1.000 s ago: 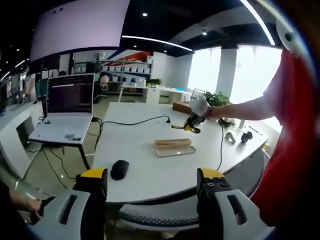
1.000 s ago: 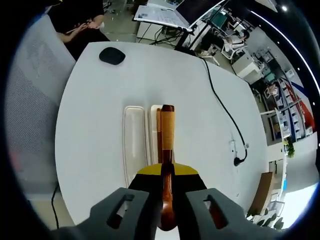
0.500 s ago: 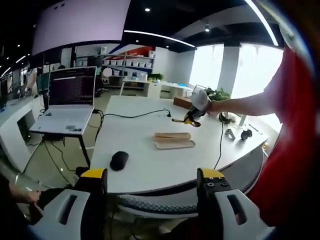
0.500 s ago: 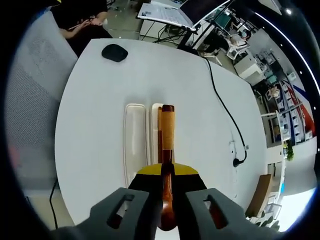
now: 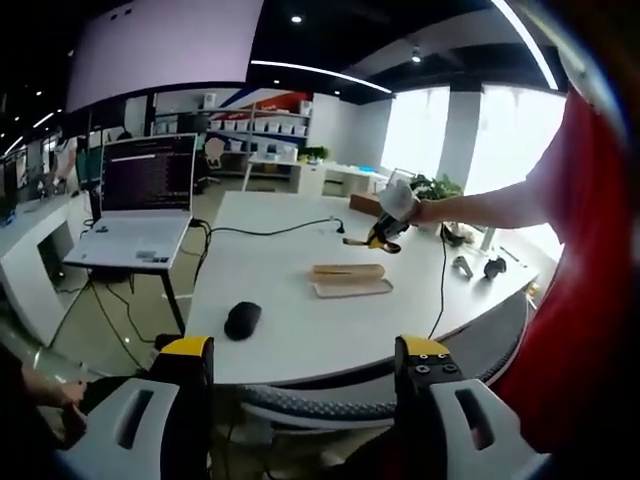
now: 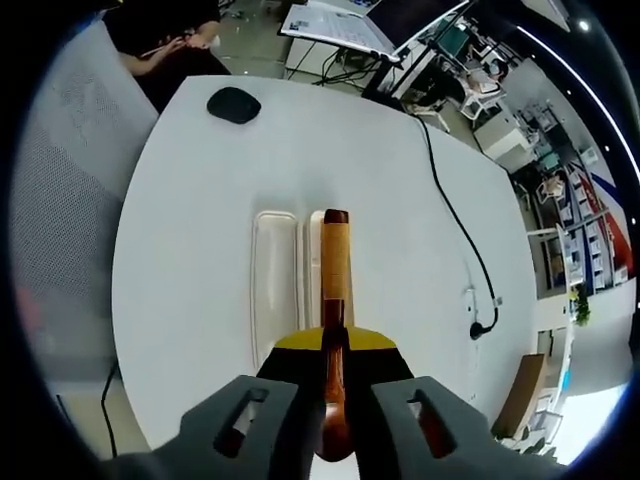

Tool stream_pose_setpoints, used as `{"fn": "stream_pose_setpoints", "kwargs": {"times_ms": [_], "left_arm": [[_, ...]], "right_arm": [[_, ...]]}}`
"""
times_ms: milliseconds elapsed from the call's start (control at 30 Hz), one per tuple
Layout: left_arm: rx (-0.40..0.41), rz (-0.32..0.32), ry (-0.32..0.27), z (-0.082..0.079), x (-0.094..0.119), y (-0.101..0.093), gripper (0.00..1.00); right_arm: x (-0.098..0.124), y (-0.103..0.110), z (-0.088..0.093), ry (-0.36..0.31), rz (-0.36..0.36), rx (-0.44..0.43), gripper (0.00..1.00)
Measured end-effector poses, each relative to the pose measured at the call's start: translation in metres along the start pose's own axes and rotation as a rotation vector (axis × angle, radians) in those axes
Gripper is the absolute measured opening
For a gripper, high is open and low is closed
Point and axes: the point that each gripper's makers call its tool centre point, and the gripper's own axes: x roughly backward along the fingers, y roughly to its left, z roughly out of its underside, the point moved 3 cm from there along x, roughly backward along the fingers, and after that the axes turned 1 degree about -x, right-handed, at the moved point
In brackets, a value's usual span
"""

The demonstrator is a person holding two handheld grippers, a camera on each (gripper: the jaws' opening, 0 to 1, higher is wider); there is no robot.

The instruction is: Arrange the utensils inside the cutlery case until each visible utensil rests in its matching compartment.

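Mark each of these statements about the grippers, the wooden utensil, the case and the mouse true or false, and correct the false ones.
1. The right gripper is shut on a wooden utensil. True.
2. The left gripper holds the cutlery case. False: its jaws stand apart with nothing between them, and the case lies on the white table.
3. A black mouse lies on the table, apart from the case. True.
4. The laptop sits on the white table beside the case. False: it sits on a separate stand next to the table.
5. The utensil is held above the case. True.
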Motion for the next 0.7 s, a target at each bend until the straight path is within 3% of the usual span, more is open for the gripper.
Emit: {"fn": "stream_pose_setpoints", "kwargs": {"times_ms": [700], "left_arm": [[-0.041,0.006,0.032,-0.006,-0.0094,0.003,0.73]], "right_arm": [[-0.0081,-0.0077,0.0022,0.018,-0.022,0.042,0.02]]}}
